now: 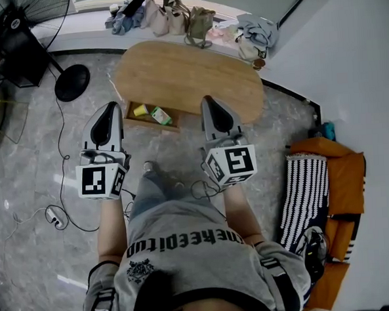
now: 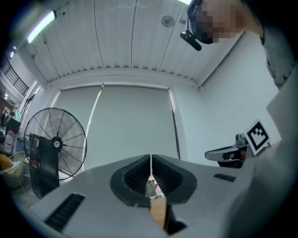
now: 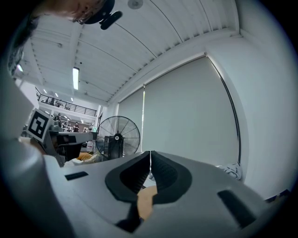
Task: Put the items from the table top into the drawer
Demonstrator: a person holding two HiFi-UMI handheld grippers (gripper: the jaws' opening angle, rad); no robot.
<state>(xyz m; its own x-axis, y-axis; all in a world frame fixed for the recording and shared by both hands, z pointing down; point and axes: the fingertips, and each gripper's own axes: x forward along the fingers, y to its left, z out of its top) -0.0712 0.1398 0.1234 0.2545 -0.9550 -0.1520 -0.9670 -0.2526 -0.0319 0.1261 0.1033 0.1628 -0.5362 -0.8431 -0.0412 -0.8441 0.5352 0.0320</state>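
Drawer (image 1: 152,126) held a yellow packet (image 1: 140,110) and green carton (image 1: 160,115), likely light, crushable, best pinched across flat sides; left gripper (image 1: 112,107) and right gripper (image 1: 208,100) were closed, empty.

Head overhead; others seemingly toward fan (image 2: 56,143)

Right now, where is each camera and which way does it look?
Head view: on the person's head, looking steeply down at table, open drawer, left gripper, right gripper, forearms.
Left gripper view: on the left gripper, looking along its shut jaws at the blind.
Right gripper view: on the right gripper, along its shut jaws, same blind.
Shared: both gripper views show the fan and each other's gripper.
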